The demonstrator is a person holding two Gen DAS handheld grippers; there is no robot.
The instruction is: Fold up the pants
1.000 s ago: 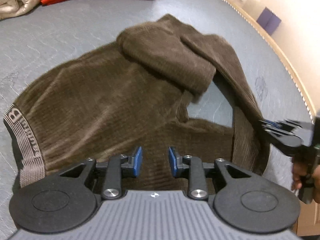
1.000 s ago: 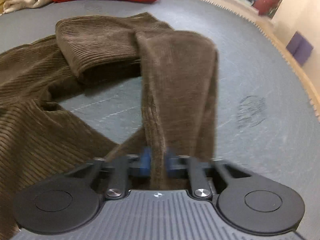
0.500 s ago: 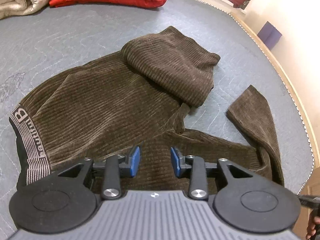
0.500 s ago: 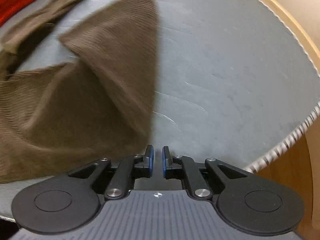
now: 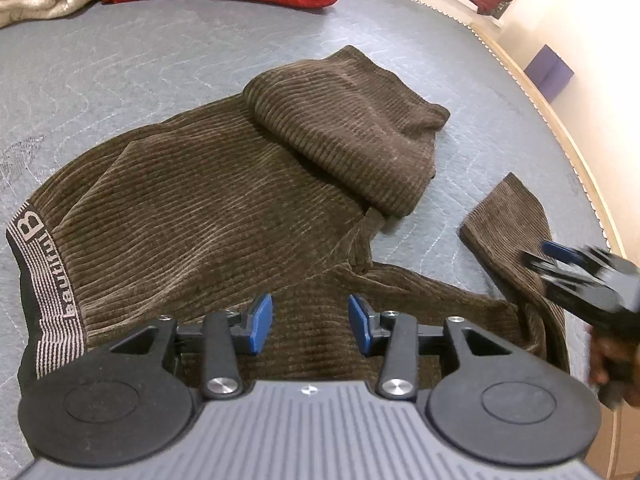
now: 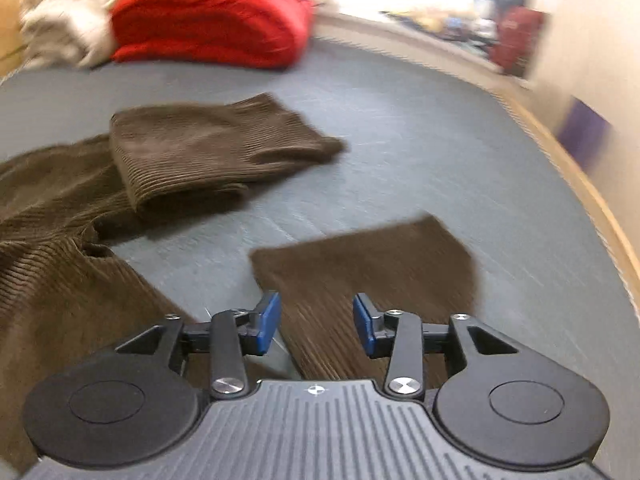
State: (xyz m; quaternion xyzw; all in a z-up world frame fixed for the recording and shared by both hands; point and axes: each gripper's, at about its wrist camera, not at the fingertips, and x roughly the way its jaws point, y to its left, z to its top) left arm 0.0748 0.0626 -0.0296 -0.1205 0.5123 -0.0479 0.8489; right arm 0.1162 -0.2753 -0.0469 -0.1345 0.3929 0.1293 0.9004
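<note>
1. Here, the brown pants (image 5: 208, 200) lie spread on the grey bed (image 5: 120, 60), one leg folded back.
2. The left gripper (image 5: 310, 324) hovers released over them.
3. The right gripper (image 6: 316, 324) hangs released above the other leg's end.

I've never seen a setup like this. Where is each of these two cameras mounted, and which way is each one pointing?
Left wrist: rides the left gripper, looking along its open blue-padded fingers over the brown corduroy pants; the right gripper and the person's hand show at right.
Right wrist: rides the right gripper, open, above a blurred pant leg end; no hand visible.
Shared: the pants, grey quilted mattress, red folded blanket.
</note>
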